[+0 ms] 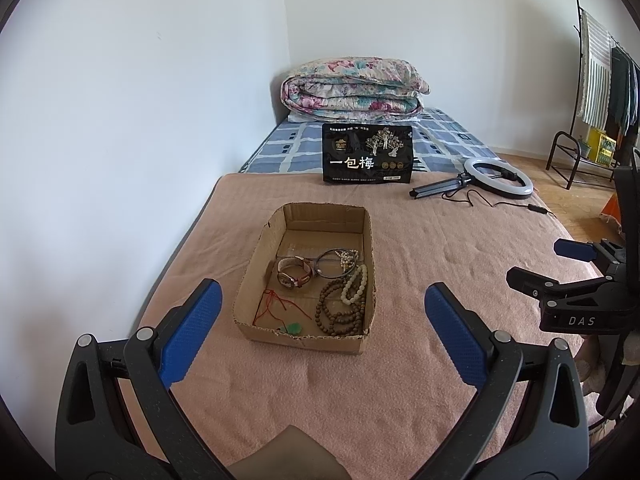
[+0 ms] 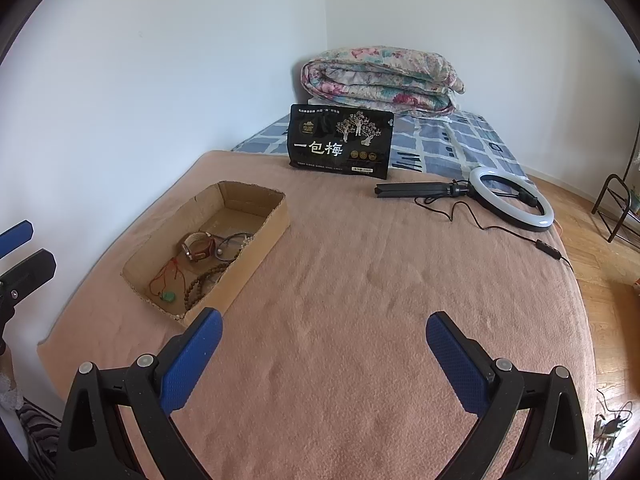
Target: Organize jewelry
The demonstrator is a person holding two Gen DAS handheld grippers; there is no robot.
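1. Cardboard box (image 1: 256, 276) sits on the pink blanket (image 1: 440, 248); we see a watch (image 1: 294, 274), beads (image 1: 340, 312) and a red cord (image 1: 276, 304) in it.
2. Our left gripper (image 1: 323, 296) is spread wide, empty, just before the box.
3. Our right gripper (image 2: 324, 326) is spread too, right of the box.

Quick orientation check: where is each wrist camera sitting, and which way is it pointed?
Left wrist: on the open left gripper, facing the shallow cardboard box of jewelry straight on; right gripper at its right edge.
Right wrist: on the open right gripper, over the pink blanket, box left.
Shared: box, black snack bag, white ring light.
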